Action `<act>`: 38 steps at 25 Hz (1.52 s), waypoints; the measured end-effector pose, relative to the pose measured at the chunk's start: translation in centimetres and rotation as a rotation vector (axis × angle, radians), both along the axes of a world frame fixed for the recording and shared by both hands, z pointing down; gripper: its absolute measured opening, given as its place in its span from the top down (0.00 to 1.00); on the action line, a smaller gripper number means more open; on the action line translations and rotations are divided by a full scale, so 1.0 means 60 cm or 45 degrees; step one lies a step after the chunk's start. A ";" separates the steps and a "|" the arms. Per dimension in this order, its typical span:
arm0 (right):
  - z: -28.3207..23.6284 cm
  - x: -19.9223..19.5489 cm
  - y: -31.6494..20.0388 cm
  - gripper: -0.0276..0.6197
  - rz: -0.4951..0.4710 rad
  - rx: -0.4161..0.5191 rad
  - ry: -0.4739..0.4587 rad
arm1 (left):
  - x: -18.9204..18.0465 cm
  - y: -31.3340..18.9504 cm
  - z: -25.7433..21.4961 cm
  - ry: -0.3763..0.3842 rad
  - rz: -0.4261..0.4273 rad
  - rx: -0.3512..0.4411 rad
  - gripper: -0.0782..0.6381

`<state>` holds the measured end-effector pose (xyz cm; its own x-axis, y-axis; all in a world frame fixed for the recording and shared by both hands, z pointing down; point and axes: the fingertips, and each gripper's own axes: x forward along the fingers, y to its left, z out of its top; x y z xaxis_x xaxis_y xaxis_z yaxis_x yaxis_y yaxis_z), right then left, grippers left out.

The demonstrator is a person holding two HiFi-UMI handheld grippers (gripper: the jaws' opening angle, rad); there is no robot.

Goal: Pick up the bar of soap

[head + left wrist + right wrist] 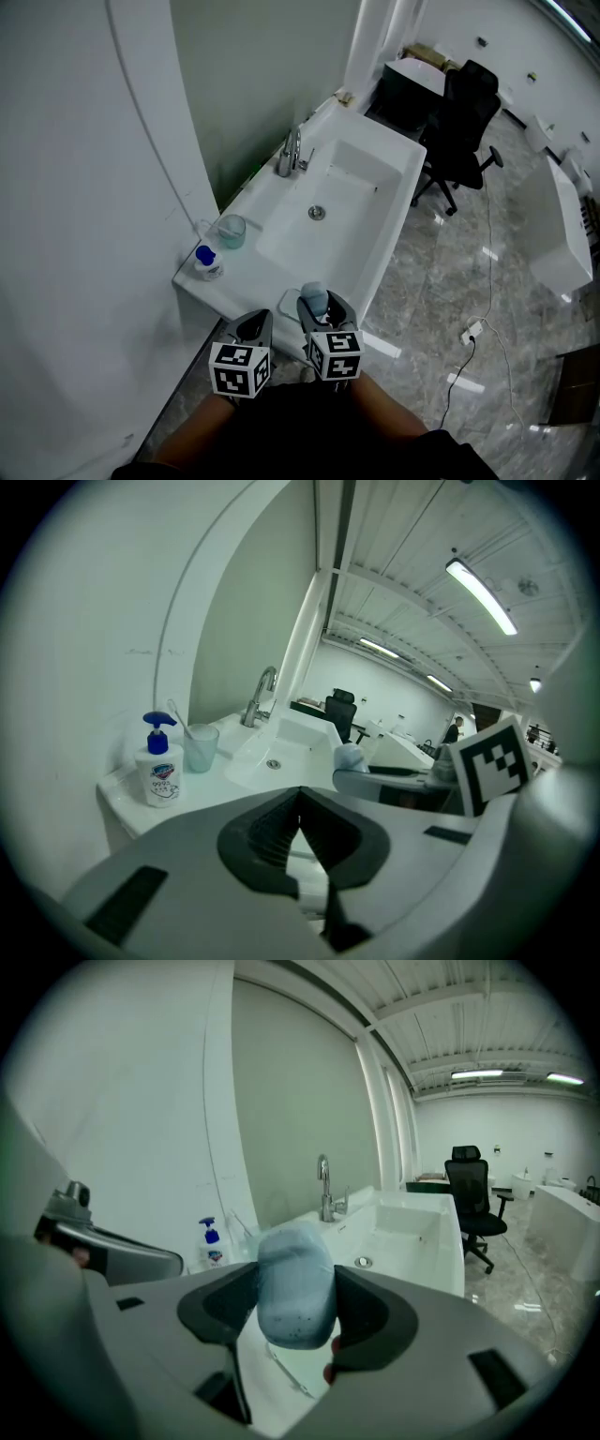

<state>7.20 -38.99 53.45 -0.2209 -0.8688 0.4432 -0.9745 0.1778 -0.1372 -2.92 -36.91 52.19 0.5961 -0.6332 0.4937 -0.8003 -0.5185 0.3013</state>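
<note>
One bar of soap, pale blue, gripped mid-body by right tongs above the sink's near rim.
Left tongs closed, empty. Soap likely light, firm, slippery; central hold safest.

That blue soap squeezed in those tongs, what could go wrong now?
1. The rounded bar of soap is pinched only at its sides by the right tongs, so it may squirt out.
2. It hangs near the front edge of the sink, so a drop could land on the floor.
</note>
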 end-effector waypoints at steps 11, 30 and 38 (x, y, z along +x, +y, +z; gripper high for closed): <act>-0.075 0.028 0.036 0.55 0.005 0.166 0.012 | 0.052 0.005 -0.002 -0.048 0.074 0.077 0.88; -0.079 0.024 0.048 0.55 -0.027 0.184 0.016 | 0.053 0.007 -0.018 -0.053 0.052 0.125 0.88; -0.078 0.018 0.051 0.55 -0.030 0.167 0.006 | 0.046 0.008 -0.024 -0.053 0.041 0.133 0.88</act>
<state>8.29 -35.90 48.77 -0.2398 -0.9140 0.3272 -0.9705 0.2164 -0.1067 -0.18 -36.43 50.75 0.5973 -0.6635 0.4506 -0.7934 -0.5709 0.2112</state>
